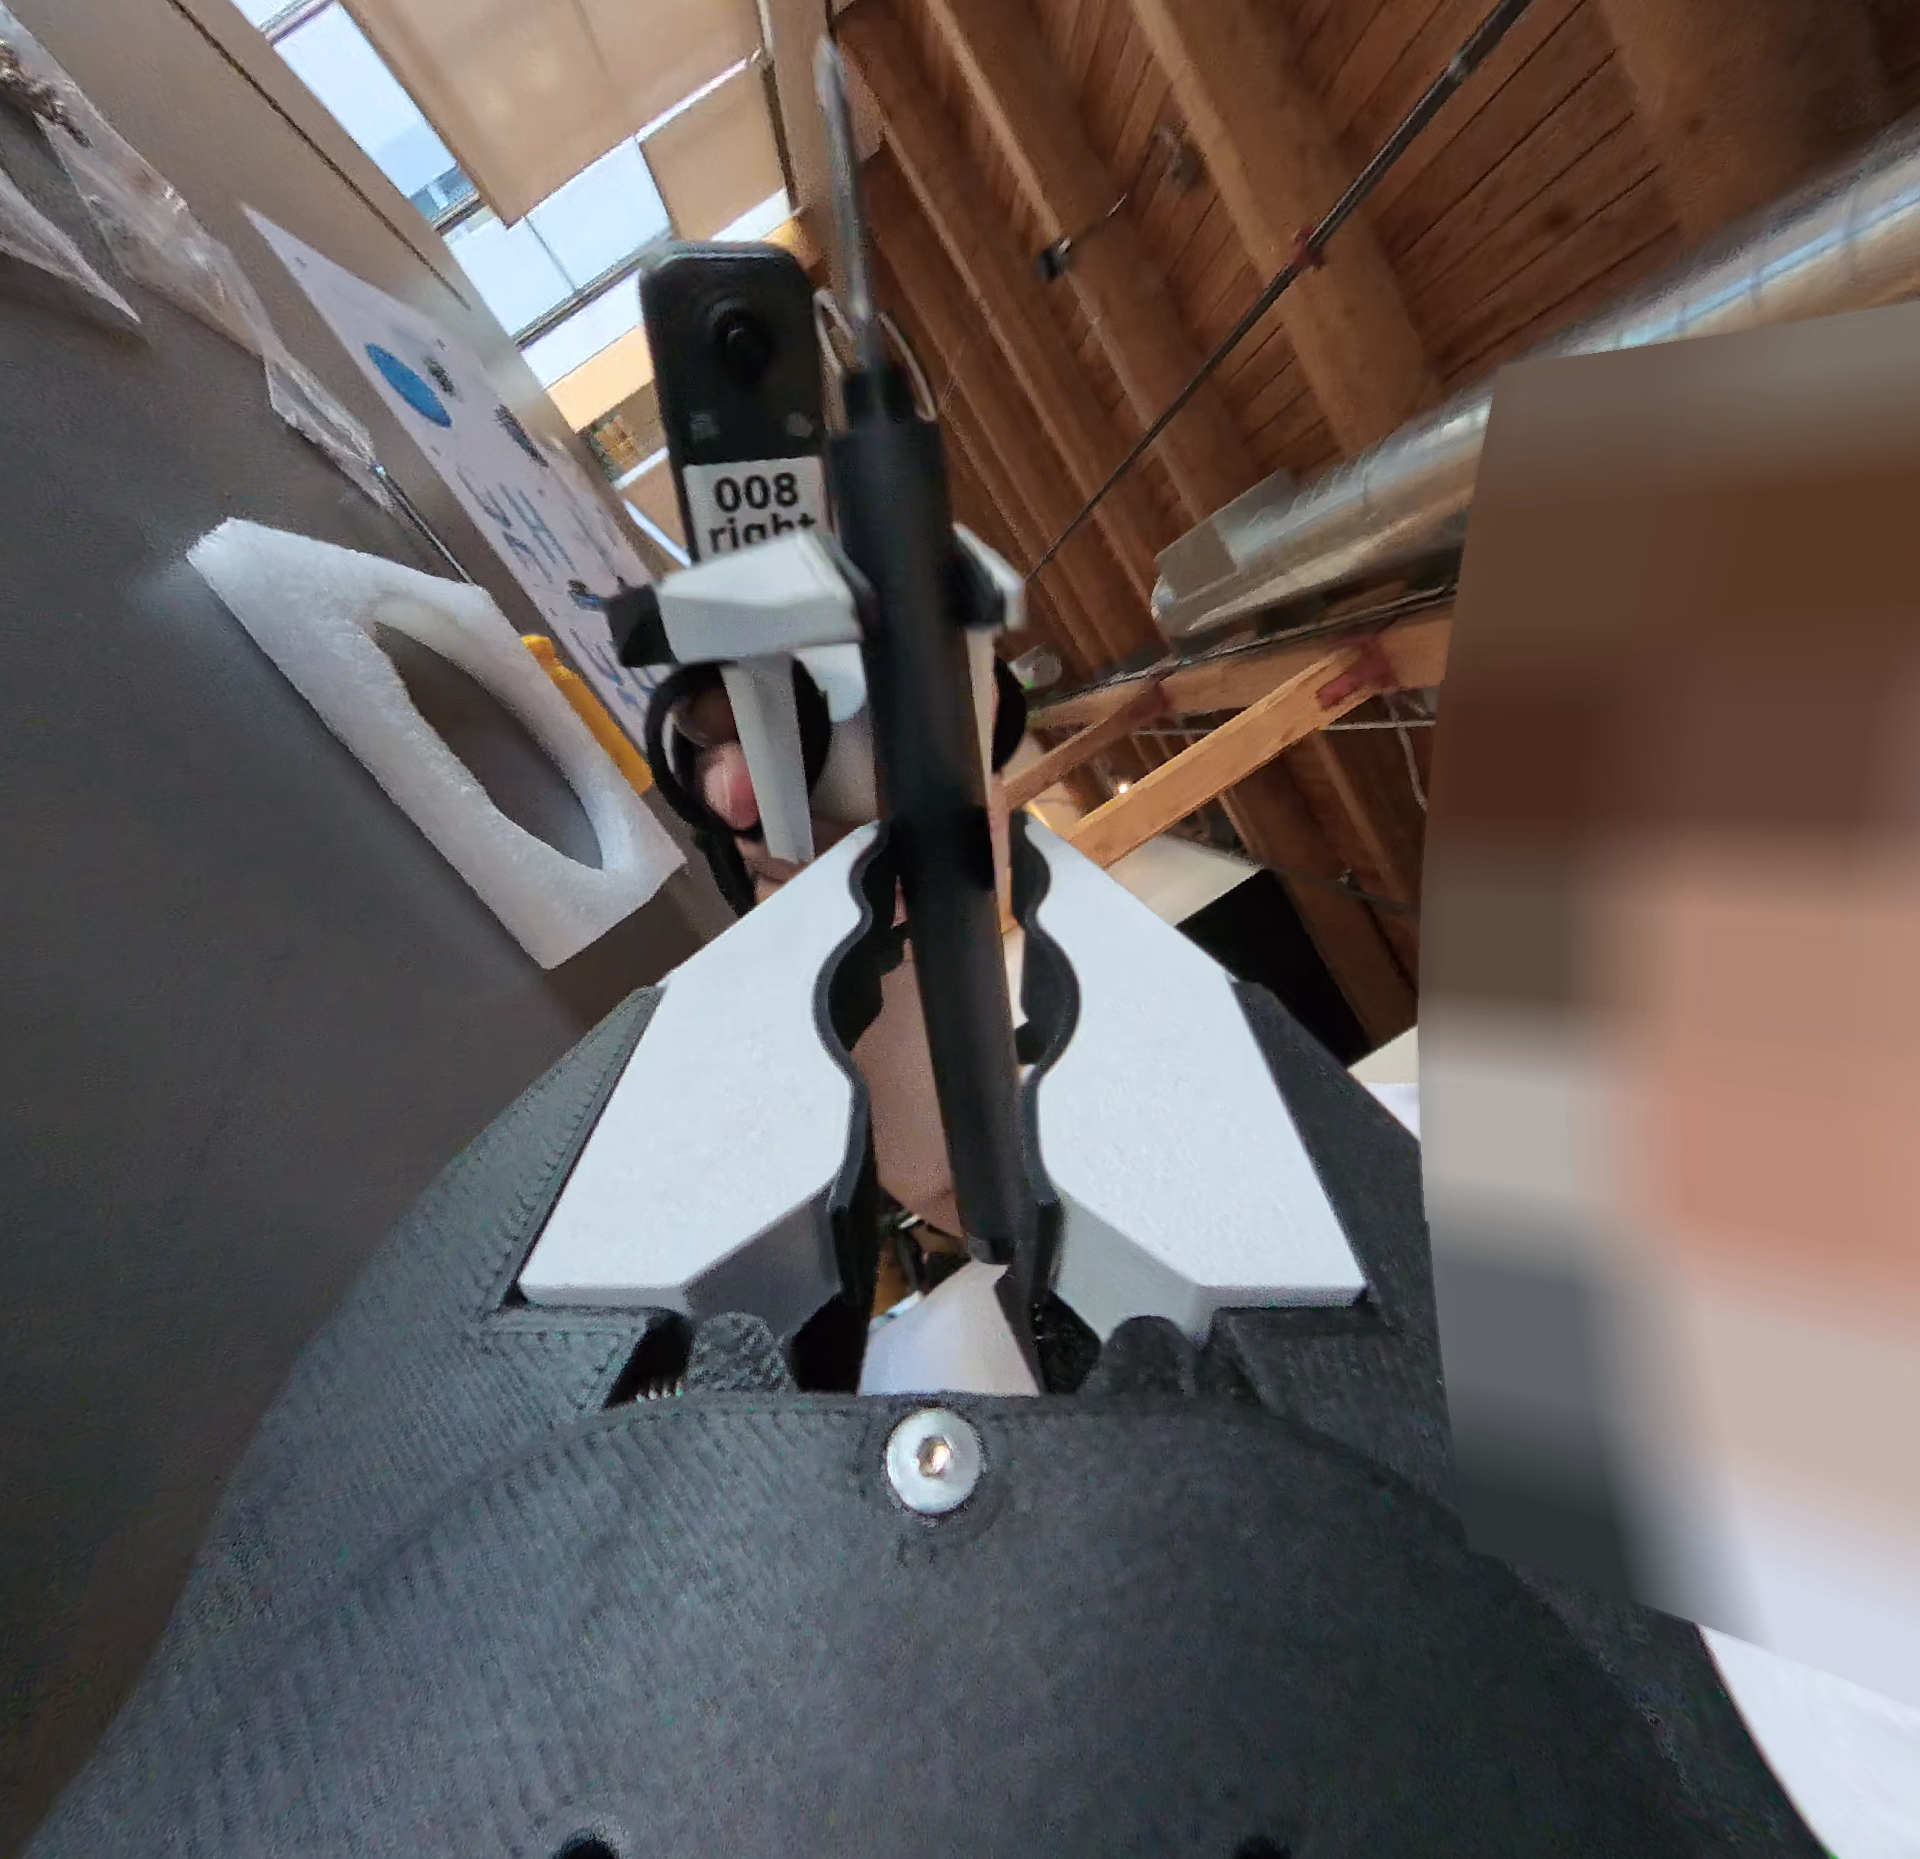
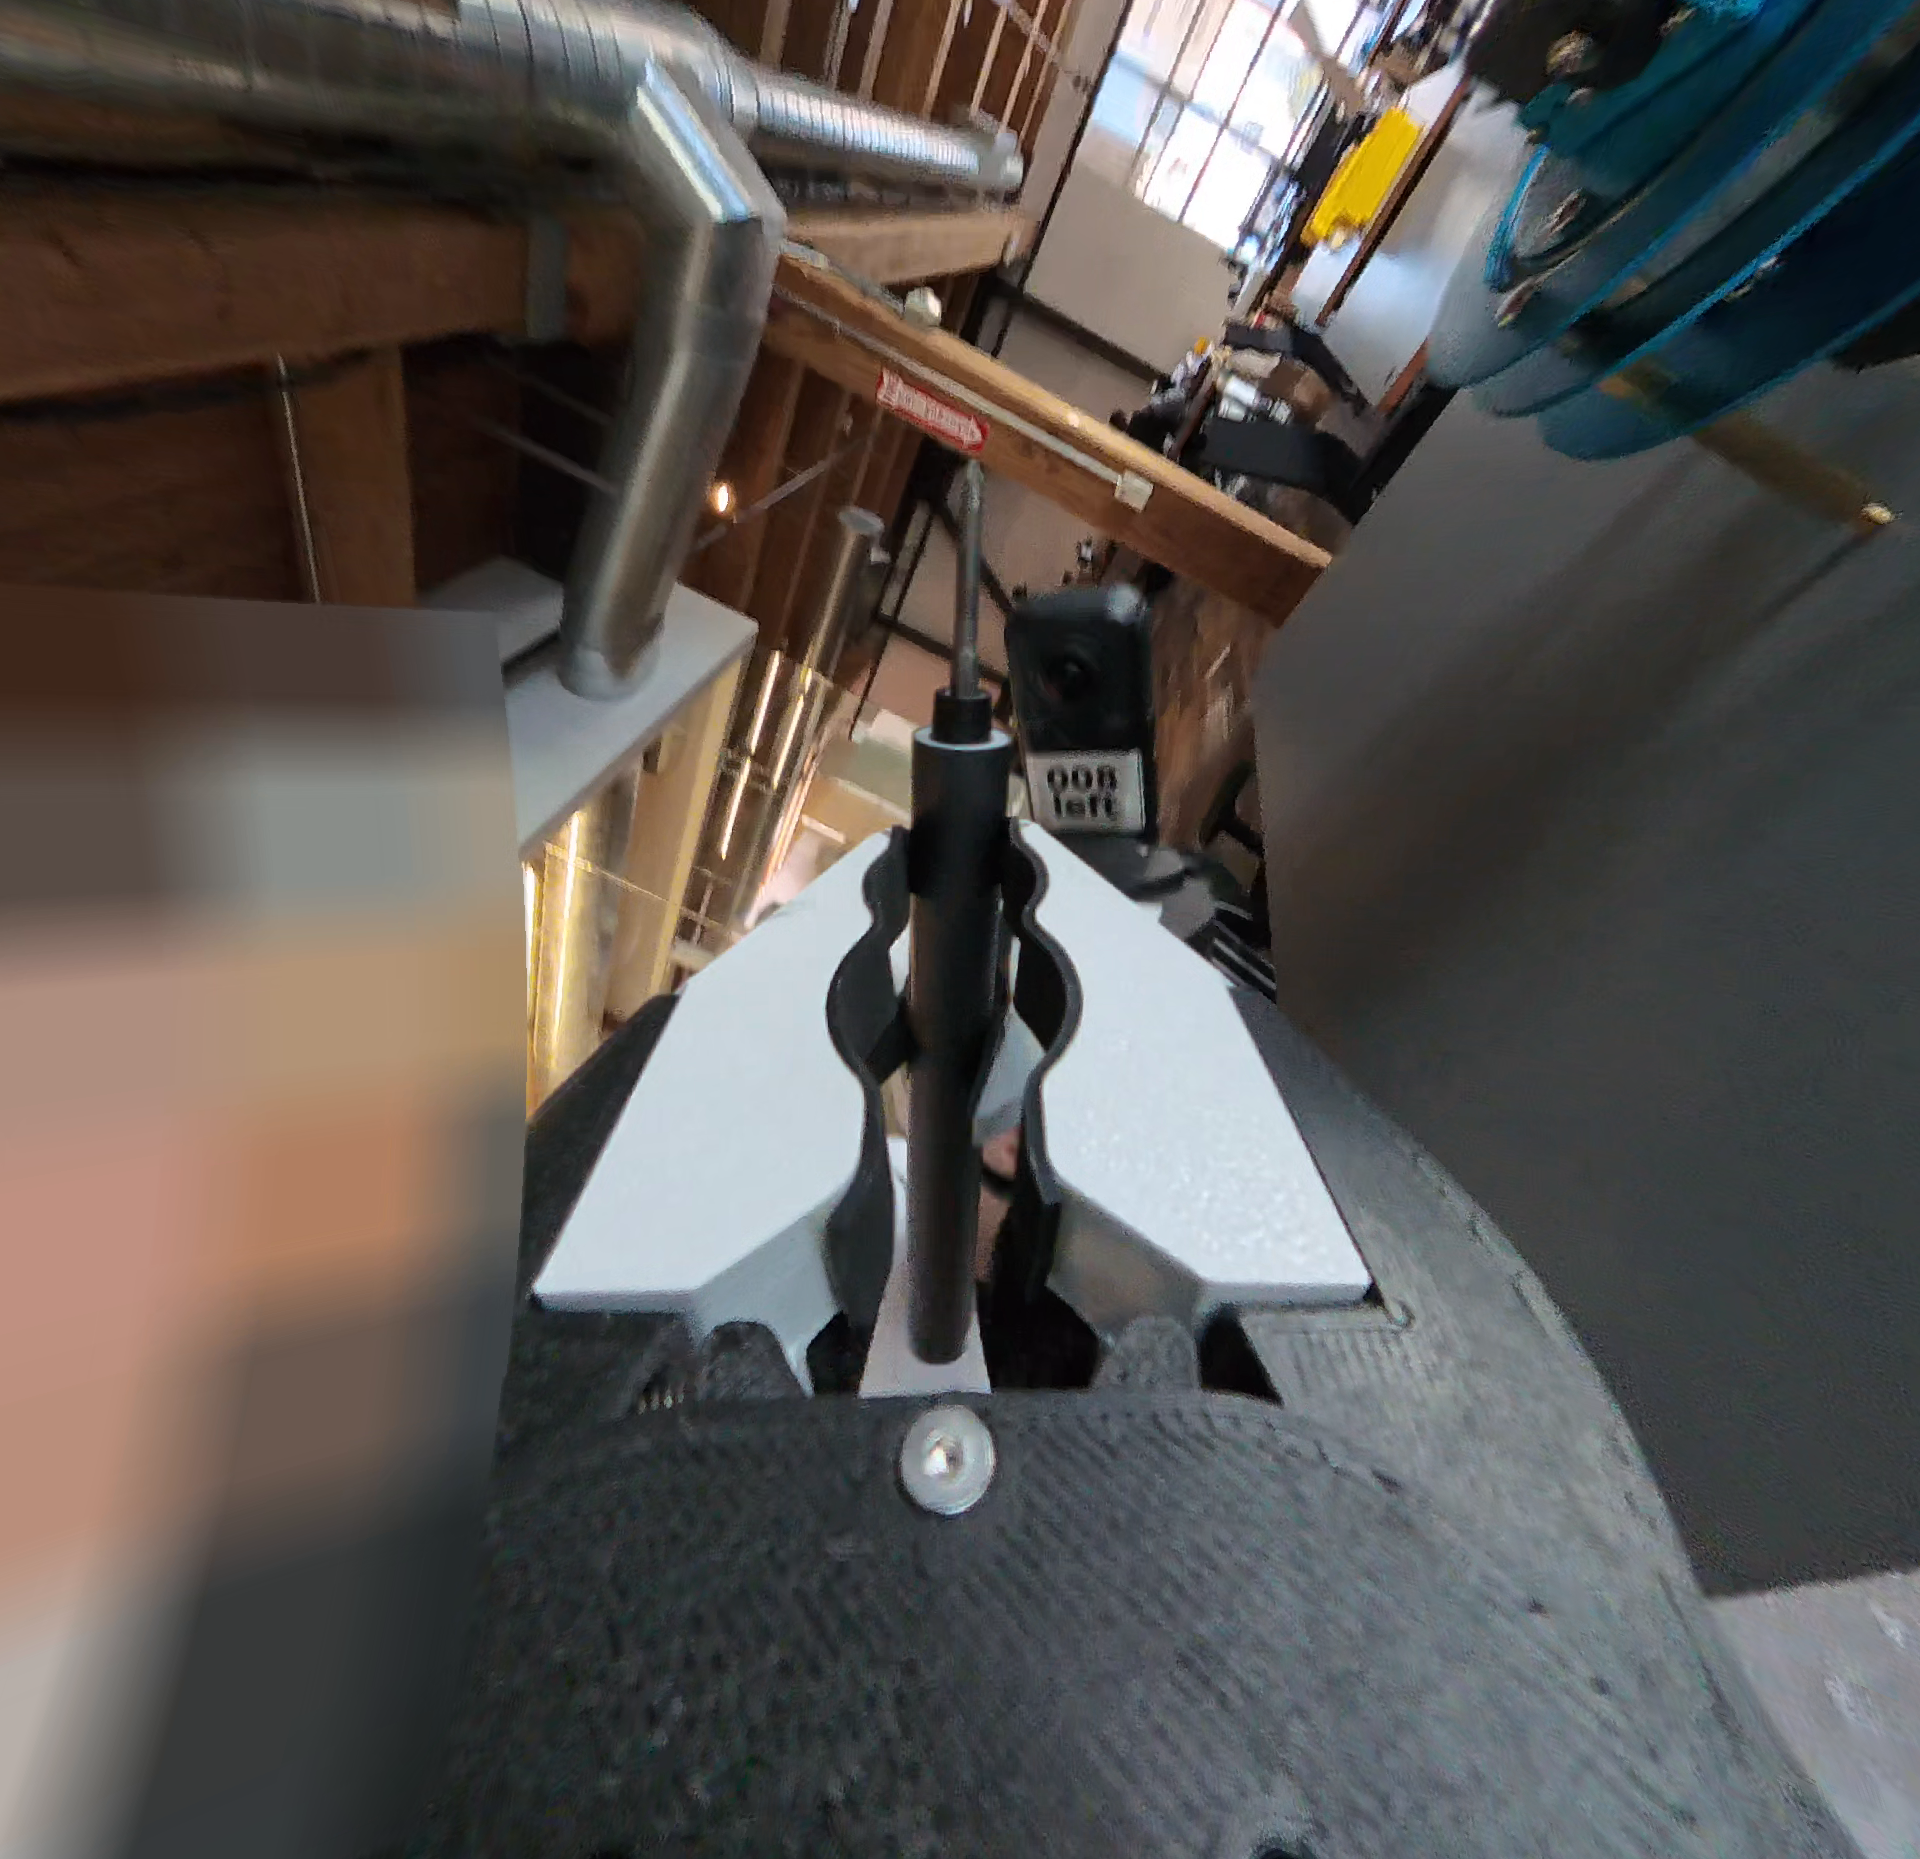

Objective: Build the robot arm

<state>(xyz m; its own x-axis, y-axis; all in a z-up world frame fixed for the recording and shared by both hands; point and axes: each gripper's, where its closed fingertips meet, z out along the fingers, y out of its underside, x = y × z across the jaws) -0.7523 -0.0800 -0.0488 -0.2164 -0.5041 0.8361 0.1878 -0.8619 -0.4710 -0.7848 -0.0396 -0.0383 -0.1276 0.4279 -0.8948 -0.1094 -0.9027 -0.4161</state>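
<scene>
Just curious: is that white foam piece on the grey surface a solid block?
No, the white foam piece has a large oval hole cut through its middle.

A grey surface (image 1: pixel 156 874) carries a white foam frame (image 1: pixel 416 708) lying flat

Left gap: filled by a black screwdriver (image 1: pixel 925 770) gripped between the left gripper (image 1: pixel 951 895) fingers.
Right gap: the same handle is clamped in the right gripper (image 2: pixel 956 884).
Ahead of left: blocked by the right gripper's camera (image 1: pixel 732 375).
Left side: a grey wall (image 1: pixel 156 770) bearing a white foam piece (image 1: pixel 343 646) is close.
Overhead: wooden ceiling (image 1: pixel 1299 147) and a metal duct (image 2: pixel 675 355) are seen.
</scene>
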